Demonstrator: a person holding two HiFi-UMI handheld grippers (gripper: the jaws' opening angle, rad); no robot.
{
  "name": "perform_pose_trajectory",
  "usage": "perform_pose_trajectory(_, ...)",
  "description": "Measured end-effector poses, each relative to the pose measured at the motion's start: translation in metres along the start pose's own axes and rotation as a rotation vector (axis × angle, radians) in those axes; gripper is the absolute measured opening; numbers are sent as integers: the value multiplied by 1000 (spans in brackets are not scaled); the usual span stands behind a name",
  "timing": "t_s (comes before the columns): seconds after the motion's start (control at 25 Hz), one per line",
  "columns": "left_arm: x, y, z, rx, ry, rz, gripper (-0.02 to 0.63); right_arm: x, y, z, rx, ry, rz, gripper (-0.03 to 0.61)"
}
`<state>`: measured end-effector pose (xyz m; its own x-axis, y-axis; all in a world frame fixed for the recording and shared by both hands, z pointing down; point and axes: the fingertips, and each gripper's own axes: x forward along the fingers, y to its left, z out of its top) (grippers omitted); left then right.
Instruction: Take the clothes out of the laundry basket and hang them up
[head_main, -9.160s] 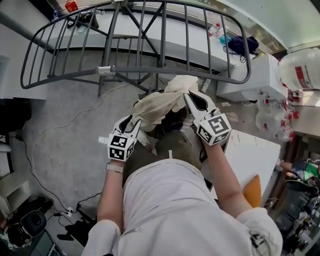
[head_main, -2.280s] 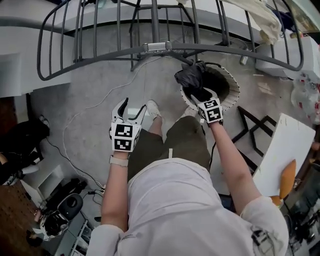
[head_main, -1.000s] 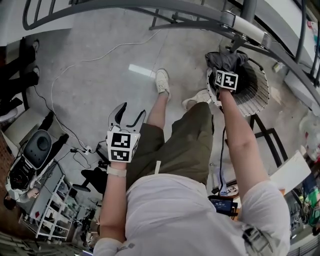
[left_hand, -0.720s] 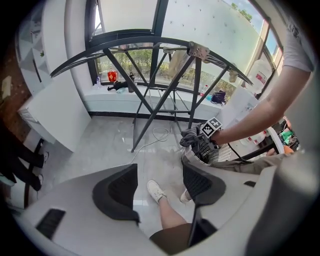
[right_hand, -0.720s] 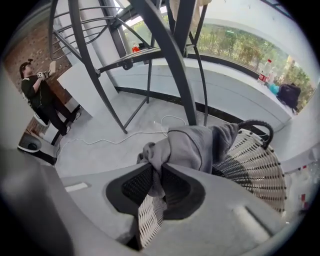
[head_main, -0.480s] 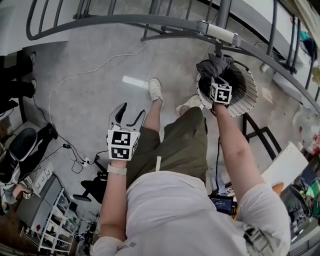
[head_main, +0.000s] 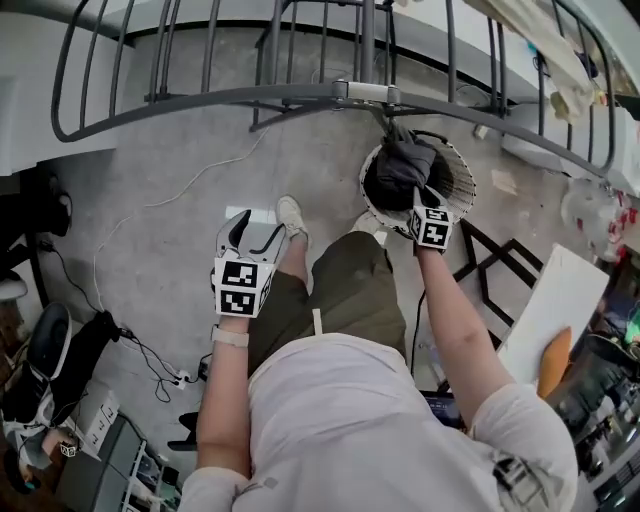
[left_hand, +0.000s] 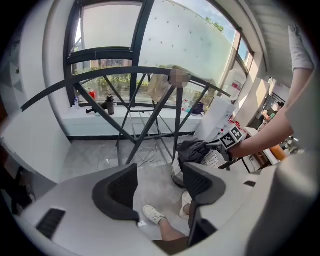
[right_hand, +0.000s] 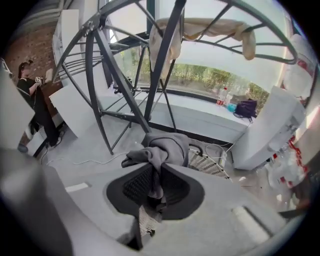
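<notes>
A grey metal drying rack (head_main: 300, 97) fills the top of the head view, and its curved lower rail crosses directly over the far rim of the laundry basket (head_main: 462, 192). Anything raised from the basket therefore meets the rail and the slanted rack legs (right_hand: 165, 65) first. A white board (head_main: 552, 300) leans at the right, near the basket but apart from it. The basket is a round white mesh tub standing on the grey floor just in front of the person's feet. The dark grey garment (head_main: 398, 170) is bunched over the basket's mouth, with its top close under the rail. The right gripper (head_main: 420, 203) has just been closing on the garment, and in the right gripper view the two pads are clamped on a fold of it (right_hand: 159, 150), with cloth spilling above and below them. The left gripper (head_main: 250, 228) hovers well to the left over bare floor. Its jaws stand apart with nothing between them, and only a white shoe (left_hand: 154, 215) and the floor show through the gap. A cream cloth (right_hand: 200, 27) is already draped over the rack's top bars, above and beyond the basket. A thin white cable (head_main: 185, 195) trails across the floor on the left.
</notes>
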<state>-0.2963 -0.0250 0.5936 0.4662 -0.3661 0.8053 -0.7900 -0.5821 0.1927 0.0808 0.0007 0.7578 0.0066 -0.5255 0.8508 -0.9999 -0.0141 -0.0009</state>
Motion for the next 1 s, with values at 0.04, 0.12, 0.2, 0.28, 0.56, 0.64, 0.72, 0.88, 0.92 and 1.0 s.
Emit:
perform_pose_trajectory(0.04, 2, 0, 6, 15, -6, -15, 284, -11, -4, 3, 18, -22, -17, 48)
perform_pose_trajectory(0.12, 4, -1, 17, 42, -20, -43, 284, -34, -11, 12, 52, -67, -50, 48)
perform_pose_trajectory(0.2, 6, -2, 26, 68, -33, -72, 284, -57, -16, 23, 79, -116, -82, 46)
perform_pose_trajectory(0.28, 6, -4, 34, 99, -45, -101, 284, -81, -20, 34, 101, -163, -110, 46)
perform_pose_trajectory(0.56, 13, -26, 60, 236, -75, -226, 282, -168, -27, 73, 194, -310, -190, 41)
perform_pose_trajectory(0.64, 15, -37, 68, 280, -85, -260, 282, -193, -25, 85, 198, -359, -203, 38)
perform_pose_trajectory(0.72, 17, -50, 75, 317, -93, -294, 284, -220, -24, 97, 195, -410, -217, 37)
perform_pose_trajectory(0.88, 20, -78, 88, 395, -103, -359, 284, -279, -22, 128, 190, -540, -244, 35)
perform_pose_trajectory(0.92, 20, -85, 90, 413, -106, -373, 284, -294, -21, 137, 189, -575, -248, 34)
perform_pose_trajectory(1.0, 18, -98, 95, 442, -114, -397, 284, -326, -19, 152, 191, -646, -252, 34)
